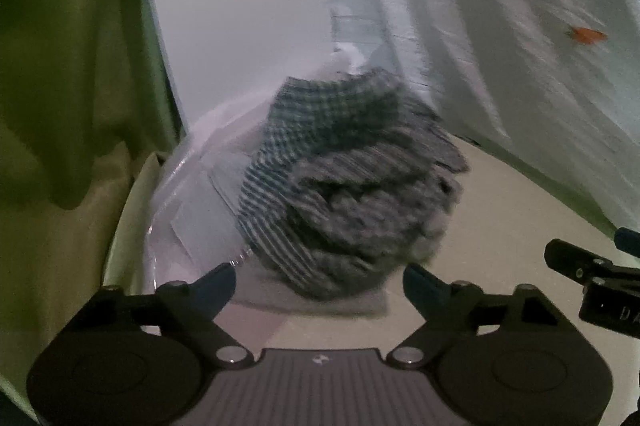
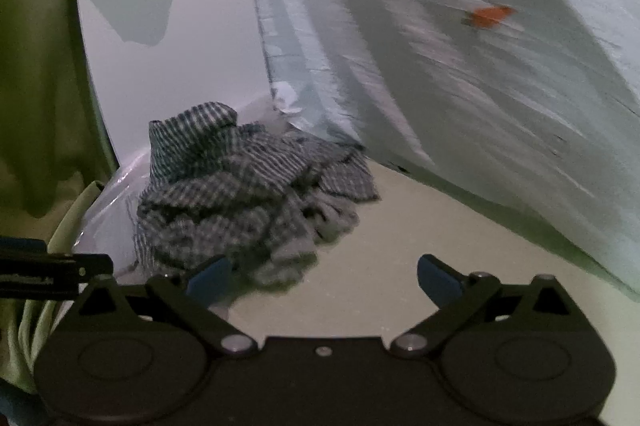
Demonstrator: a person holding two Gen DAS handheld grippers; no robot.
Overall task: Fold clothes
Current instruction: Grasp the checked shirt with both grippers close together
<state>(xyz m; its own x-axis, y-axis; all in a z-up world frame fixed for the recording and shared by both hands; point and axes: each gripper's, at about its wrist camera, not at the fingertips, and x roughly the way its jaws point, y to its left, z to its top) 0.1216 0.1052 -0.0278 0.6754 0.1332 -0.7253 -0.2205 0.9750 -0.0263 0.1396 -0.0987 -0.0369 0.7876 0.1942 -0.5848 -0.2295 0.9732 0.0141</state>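
Observation:
A crumpled blue-and-white checked garment point(image 1: 344, 185) lies in a heap on the pale table point(image 1: 500, 209), partly over a clear plastic bag point(image 1: 192, 201). My left gripper point(image 1: 320, 280) hovers just in front of the heap with its jaws wide apart and nothing between the pads. In the right wrist view the same garment point(image 2: 240, 197) sits ahead and to the left. My right gripper point(image 2: 324, 278) is open over bare table point(image 2: 380, 266), and its left fingertip point(image 2: 208, 280) is close to the heap's near edge. The right gripper's finger point(image 1: 572, 262) shows at the right edge of the left wrist view.
A white sheet point(image 1: 500, 25) with a small orange mark point(image 1: 586, 34) hangs behind and to the right. Green cloth point(image 1: 68, 65) drapes on the left. A white wall panel point(image 1: 240, 25) stands behind the heap. The left gripper's finger point(image 2: 56, 272) enters the right wrist view at left.

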